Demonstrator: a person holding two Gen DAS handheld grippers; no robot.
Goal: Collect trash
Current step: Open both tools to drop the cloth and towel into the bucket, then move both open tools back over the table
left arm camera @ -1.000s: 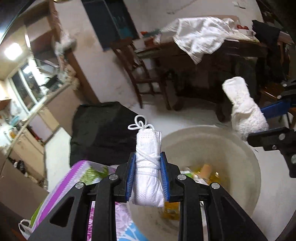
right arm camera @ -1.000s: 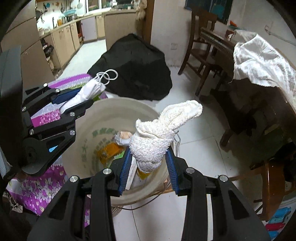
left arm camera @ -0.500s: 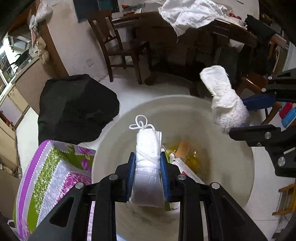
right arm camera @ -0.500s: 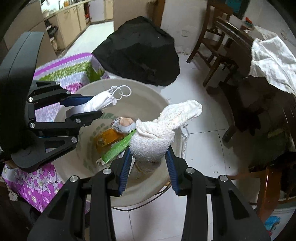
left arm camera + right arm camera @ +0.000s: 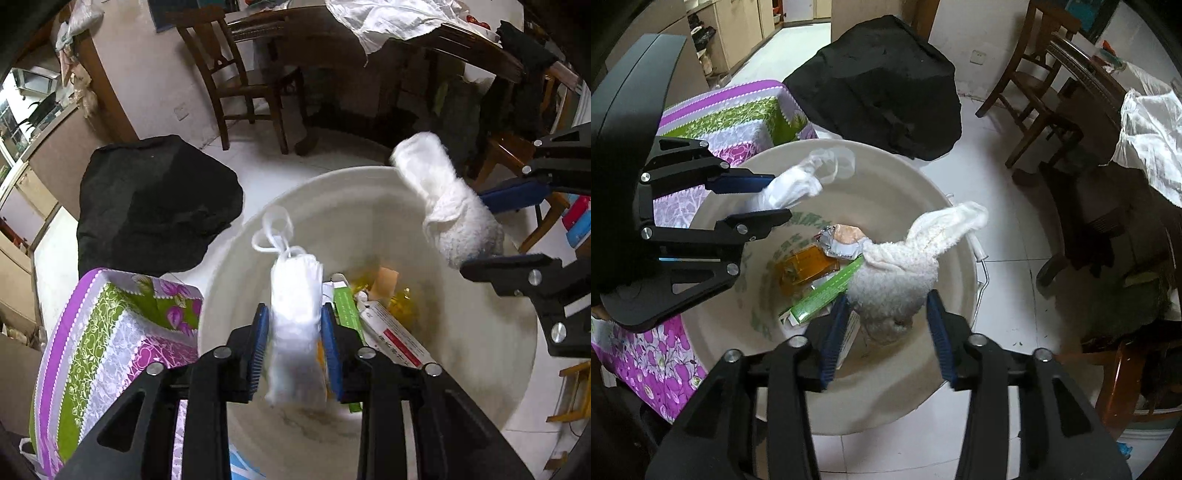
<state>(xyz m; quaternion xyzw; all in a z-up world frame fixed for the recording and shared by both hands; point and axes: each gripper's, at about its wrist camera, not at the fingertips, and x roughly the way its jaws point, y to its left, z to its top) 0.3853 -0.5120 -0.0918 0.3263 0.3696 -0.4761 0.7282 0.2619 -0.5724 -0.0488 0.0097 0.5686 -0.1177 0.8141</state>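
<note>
Both grippers hover over a cream trash bucket point(image 5: 369, 192) point(image 5: 886, 173). A folded white face mask point(image 5: 295, 317) with ear loops sits between the parted pads of my left gripper point(image 5: 295, 328), blurred with motion; it shows in the right wrist view point(image 5: 786, 192). A crumpled white towel point(image 5: 901, 273) sits loose between the wide-open pads of my right gripper point(image 5: 886, 325); it also shows in the left wrist view point(image 5: 450, 210). Wrappers, a green box point(image 5: 827, 295) and an orange packet point(image 5: 805, 269) lie in the bucket.
A purple-and-green flowered cloth point(image 5: 110, 332) covers a surface left of the bucket. A black bag point(image 5: 155, 199) lies on the white tiled floor behind. Wooden chairs point(image 5: 236, 74) and a dark table with white cloth point(image 5: 399, 22) stand farther back.
Both grippers have moved over the bucket and tilted down. Both sets of pads have opened, so the mask and the towel sit loose and are slipping down.
</note>
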